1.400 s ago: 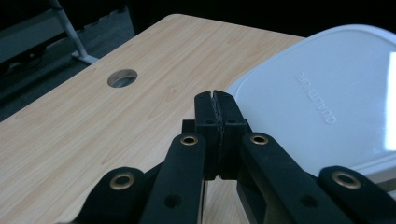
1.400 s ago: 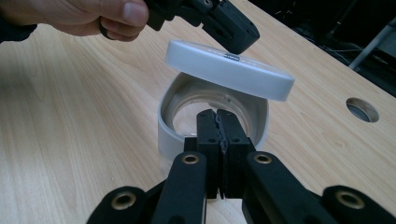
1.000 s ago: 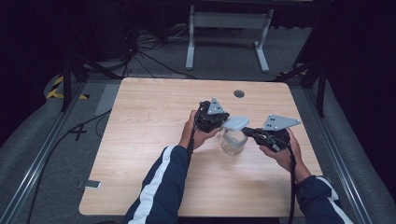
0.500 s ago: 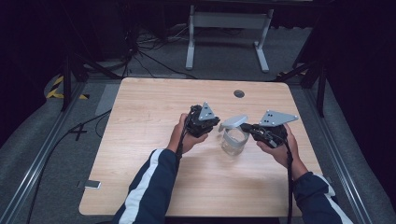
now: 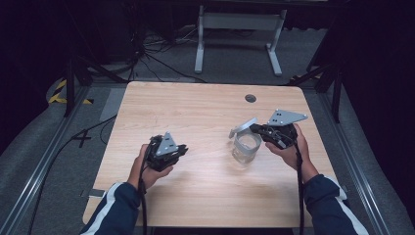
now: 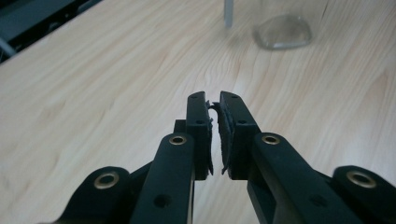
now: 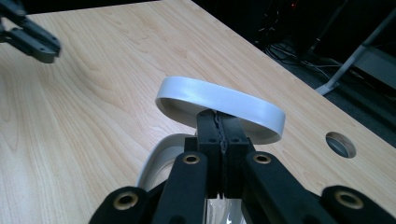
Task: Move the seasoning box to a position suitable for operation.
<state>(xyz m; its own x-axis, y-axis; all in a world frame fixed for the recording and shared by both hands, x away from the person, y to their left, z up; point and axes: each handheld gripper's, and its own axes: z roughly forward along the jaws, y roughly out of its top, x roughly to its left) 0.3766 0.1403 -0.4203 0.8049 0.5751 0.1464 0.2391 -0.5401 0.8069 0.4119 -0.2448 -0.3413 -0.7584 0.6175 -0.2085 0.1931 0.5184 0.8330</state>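
So here the right tongs are pinched tight on the rim of a white lid, jaws pressed flat together with just the lid's edge between them; the lid sits tilted, lifted up off the clear jar, which stands right under and a bit in front of those tongs; in the right gripper view you can see the jar's white rim curling out just below the jaws. My guess is the lid is held by its edge like that because a thin rim is the only part narrow jaws can bite, and the tilt looks like it's being hinged or peeled away from the mouth rather than lifted straight; can't tell if it's attached at one side.

The left tongs are holding nothing; jaws nearly closed with only a sliver of gap, worn pads showing. They sit well apart from the jar, off to the side over bare bench, with the jar's base way out ahead of them in the left gripper view; reads to me like that hand is parked out of the way so the right one has room; the jar stands unsupported, so it could slide if the lid pulls on it.
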